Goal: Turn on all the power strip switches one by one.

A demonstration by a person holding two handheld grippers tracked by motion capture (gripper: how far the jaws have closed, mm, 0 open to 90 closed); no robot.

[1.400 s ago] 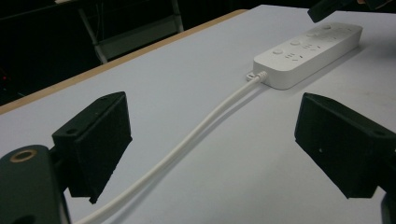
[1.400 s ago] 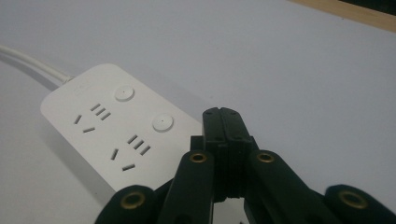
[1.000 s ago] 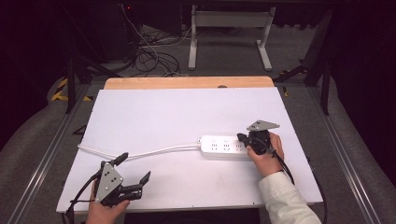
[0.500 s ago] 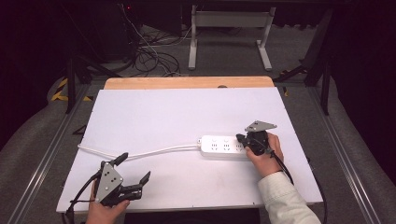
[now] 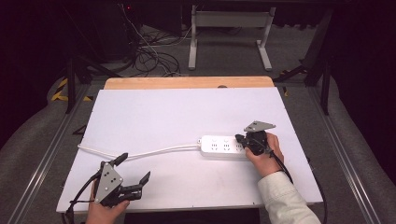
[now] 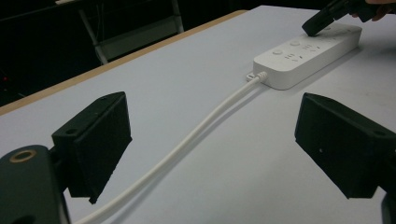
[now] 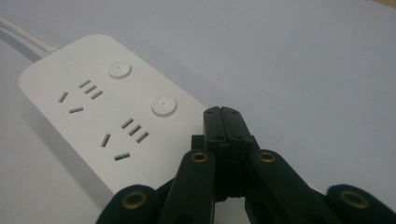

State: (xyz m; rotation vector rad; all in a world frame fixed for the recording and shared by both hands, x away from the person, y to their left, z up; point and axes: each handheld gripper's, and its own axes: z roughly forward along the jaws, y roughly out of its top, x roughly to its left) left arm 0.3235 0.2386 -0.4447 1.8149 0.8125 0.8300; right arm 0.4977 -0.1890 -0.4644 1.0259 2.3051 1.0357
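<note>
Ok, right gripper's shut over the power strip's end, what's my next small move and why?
Probably press straight down: the right gripper, shut, sits over the power strip in line with its two round buttons, likely over a third. The left gripper waits open beside the cord.

Pretty dim room, but the white surface [image 5: 154, 116] is lit evenly from above; soft shadows, no glare, gripper views a bit grainy with blurry near jaws
</note>
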